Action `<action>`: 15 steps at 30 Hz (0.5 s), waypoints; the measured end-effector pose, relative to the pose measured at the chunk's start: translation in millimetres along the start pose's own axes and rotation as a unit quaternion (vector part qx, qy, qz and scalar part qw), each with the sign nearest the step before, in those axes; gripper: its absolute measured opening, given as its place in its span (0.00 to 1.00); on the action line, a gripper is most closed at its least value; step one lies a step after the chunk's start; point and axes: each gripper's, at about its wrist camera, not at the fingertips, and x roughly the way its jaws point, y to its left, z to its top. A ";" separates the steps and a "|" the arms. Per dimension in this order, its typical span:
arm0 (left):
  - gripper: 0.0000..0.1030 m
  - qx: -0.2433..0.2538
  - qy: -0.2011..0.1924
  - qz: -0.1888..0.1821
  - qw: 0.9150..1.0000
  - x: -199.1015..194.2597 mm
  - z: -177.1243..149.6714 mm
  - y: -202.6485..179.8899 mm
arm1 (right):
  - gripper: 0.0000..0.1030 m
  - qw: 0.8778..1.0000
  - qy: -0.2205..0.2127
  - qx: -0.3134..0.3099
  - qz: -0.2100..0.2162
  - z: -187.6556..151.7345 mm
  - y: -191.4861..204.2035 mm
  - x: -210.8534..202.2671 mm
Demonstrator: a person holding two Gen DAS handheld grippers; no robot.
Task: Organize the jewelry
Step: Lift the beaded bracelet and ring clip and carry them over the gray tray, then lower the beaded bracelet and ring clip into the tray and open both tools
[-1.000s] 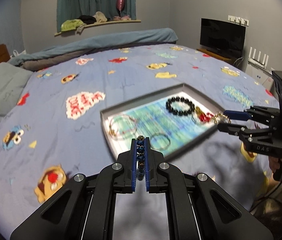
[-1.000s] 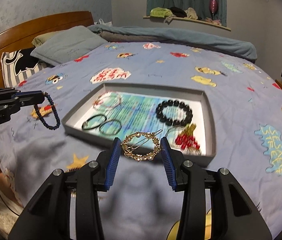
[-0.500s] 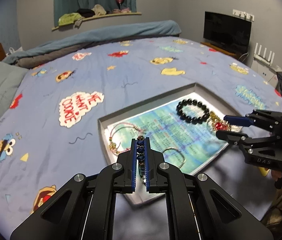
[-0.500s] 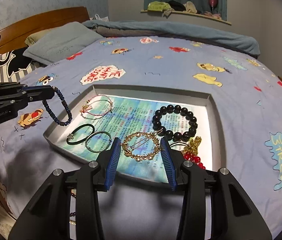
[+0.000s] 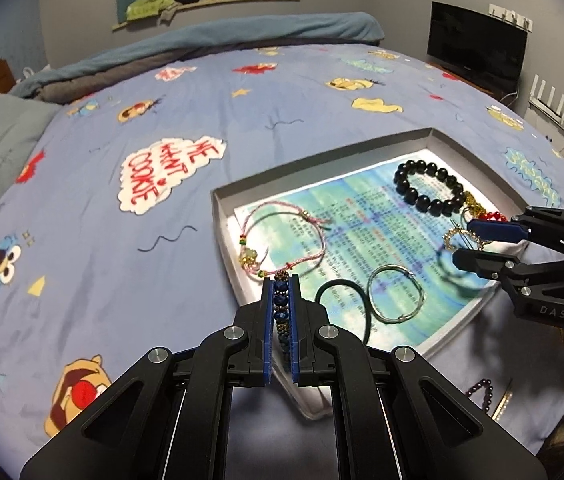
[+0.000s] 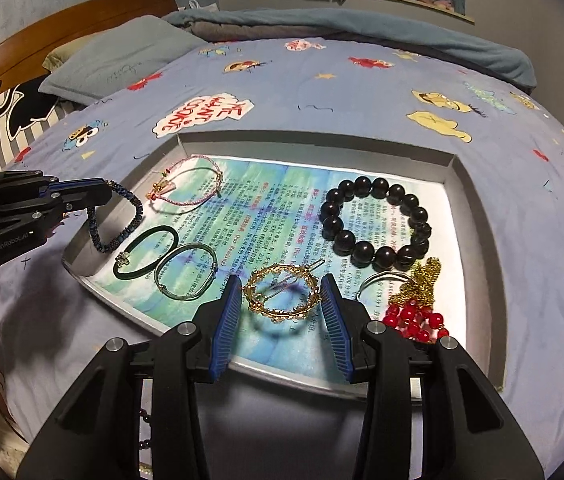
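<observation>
A blue bead bracelet [image 6: 116,216] is pinched in the left gripper [image 5: 281,280] above the tray's [image 6: 314,139] near-left corner, while a gold hair clip [image 6: 281,293] is clamped flat in the right gripper [image 6: 281,300] over its near edge.

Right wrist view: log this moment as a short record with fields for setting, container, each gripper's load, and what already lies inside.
setting: bed with cartoon-print sheet
container: shallow grey tray, printed paper liner
left gripper: shut on blue beaded bracelet, hanging over tray's left edge
right gripper: holds round gold hair clip above liner
in tray: black bead bracelet, pink cord bracelet, two hair ties, red-and-gold piece
</observation>
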 end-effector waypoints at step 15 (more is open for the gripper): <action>0.08 -0.001 0.040 -0.016 0.999 28.5 -6.1 -1.7 | 0.40 1.000 0.015 0.008 0.006 2.7 -2.7 10.4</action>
